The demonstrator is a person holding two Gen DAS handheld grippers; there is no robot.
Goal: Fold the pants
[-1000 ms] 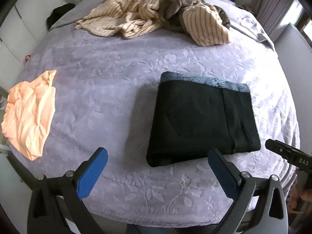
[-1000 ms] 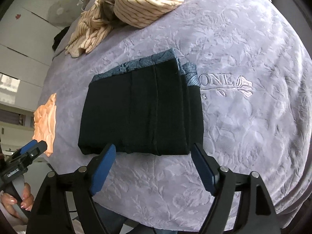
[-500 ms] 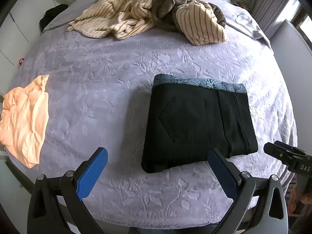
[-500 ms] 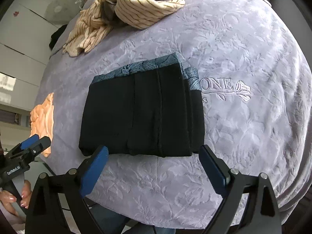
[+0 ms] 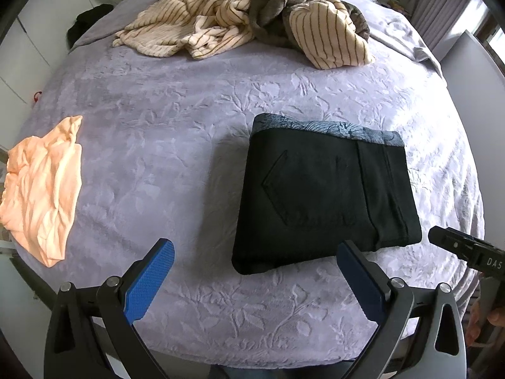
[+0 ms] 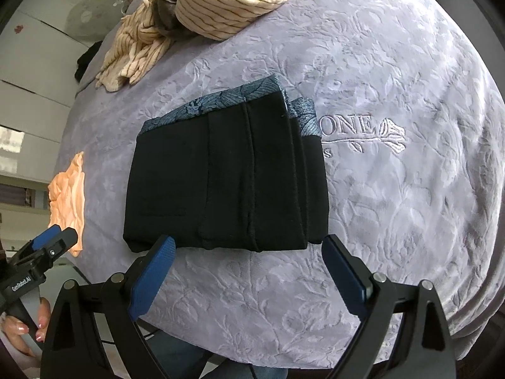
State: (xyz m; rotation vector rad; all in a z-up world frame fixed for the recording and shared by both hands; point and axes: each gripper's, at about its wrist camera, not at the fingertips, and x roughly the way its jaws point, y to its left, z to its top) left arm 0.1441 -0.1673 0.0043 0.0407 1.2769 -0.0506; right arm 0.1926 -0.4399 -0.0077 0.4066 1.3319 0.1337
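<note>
Left wrist view: black pants folded into a compact rectangle on the lilac bedspread, patterned waistband along the far edge, back pocket up. Left gripper above the bedspread just short of the pants' near edge, jaws spread wide, nothing between them. Orange garment well left of the pants, striped heap far beyond; broad bare cover between, so plenty of room. Fold apparently done; best left untouched, perhaps only pressing flat the slightly stepped right-hand layers, with no dragging on the plush cover. Right wrist view: same pants, layered edges stacked toward the embroidered lettering. Right gripper just short of the pants' near edge, jaws gaping wide, gripping nothing. Bed edge close behind both tools; any withdrawal straight back and up, clear of the fold.
</note>
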